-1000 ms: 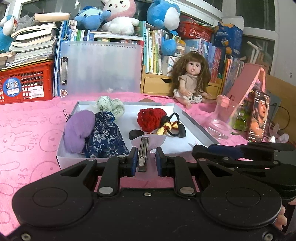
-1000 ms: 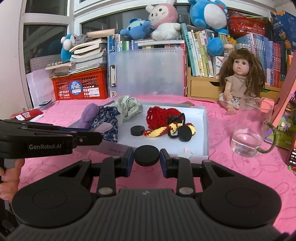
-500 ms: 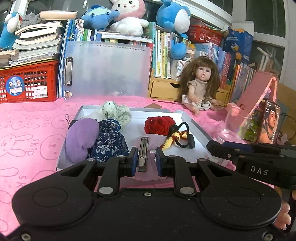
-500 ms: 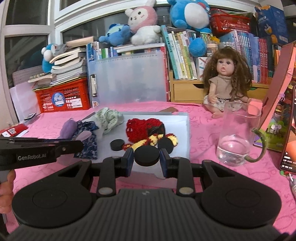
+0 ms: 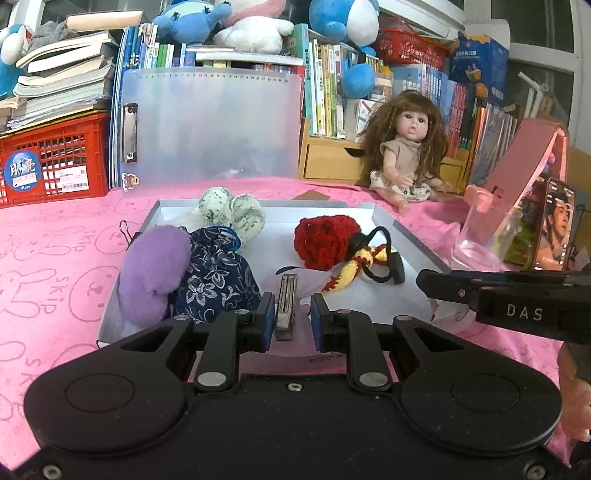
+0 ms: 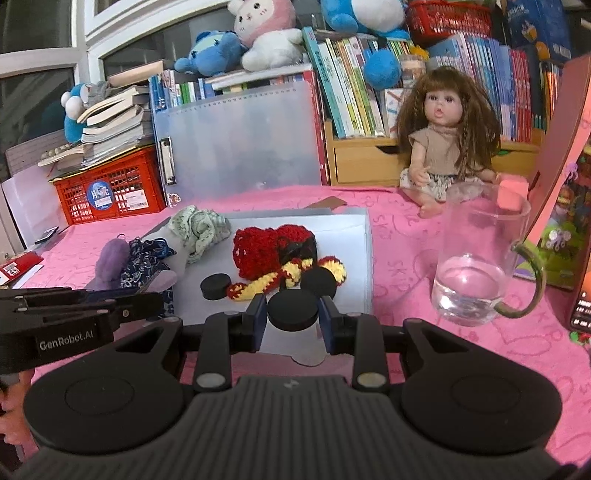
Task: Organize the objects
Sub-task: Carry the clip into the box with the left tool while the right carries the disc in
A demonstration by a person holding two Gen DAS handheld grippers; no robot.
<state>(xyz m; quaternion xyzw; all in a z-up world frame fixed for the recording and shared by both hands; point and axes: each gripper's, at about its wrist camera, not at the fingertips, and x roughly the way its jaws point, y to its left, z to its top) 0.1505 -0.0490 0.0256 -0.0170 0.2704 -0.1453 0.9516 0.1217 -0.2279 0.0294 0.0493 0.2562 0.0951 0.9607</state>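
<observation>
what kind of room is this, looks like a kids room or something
Probably a child's room or home study corner. A doll sits on the pink cloth, plush toys top rows of children's books, and a white tray holds small pouches and knitted bits.

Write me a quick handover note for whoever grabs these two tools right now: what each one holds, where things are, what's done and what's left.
Left tool: a metal hair clip sits between its fingers at the tray's near edge, a gap on one side, so the grip is unclear.
Right tool: shut on a black disc, just in front of the tray.
In the white tray: purple pompom, navy floral pouch, green scrunchie, red crochet piece, two more black discs.
Left: place clip and disc; final spots are your call.
</observation>
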